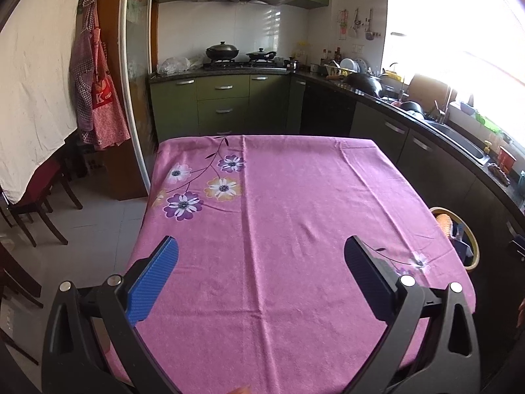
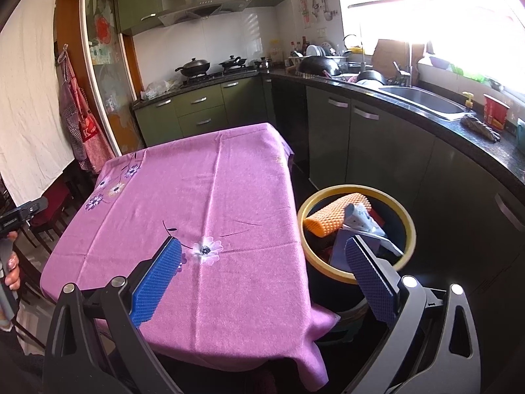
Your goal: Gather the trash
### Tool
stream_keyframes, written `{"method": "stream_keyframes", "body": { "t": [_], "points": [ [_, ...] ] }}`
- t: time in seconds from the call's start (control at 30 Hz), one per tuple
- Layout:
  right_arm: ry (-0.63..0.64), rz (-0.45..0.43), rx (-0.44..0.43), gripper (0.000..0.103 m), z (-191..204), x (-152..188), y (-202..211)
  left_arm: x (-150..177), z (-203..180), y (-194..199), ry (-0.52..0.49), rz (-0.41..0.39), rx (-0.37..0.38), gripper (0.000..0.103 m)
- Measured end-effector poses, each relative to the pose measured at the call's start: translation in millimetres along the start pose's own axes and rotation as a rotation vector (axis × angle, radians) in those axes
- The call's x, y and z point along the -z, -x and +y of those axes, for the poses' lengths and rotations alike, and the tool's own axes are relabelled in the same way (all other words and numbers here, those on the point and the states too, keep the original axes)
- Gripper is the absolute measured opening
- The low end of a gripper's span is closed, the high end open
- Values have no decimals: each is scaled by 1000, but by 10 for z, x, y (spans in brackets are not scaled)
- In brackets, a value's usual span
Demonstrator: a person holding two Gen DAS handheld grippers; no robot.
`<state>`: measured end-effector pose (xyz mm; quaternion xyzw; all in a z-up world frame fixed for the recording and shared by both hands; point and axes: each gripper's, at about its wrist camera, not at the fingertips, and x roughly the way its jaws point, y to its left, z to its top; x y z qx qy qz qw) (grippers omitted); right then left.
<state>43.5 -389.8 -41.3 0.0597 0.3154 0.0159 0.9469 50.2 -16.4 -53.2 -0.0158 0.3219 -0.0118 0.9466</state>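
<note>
Both our hand-held grippers, left hand-held gripper (image 1: 261, 256) and right hand-held gripper (image 2: 262, 256), gape empty; the desk (image 2: 229, 180) looks bare, trash fills the bin (image 2: 408, 229), so we judge collecting finished.

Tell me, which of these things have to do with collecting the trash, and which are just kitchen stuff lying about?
Part of the job:
bin
orange mesh piece in it
paper scraps in it
left gripper, open
right gripper, open

Just lying about:
woks on the stove
aprons
red cup
tablecloth
</note>
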Motion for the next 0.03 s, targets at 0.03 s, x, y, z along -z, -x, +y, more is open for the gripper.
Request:
{"method": "stream_keyframes", "body": {
  "t": [0.03],
  "points": [
    [13,10,-3,98,30,-45,-86,-30,51,-97,6,7,-9,96]
  ]
}}
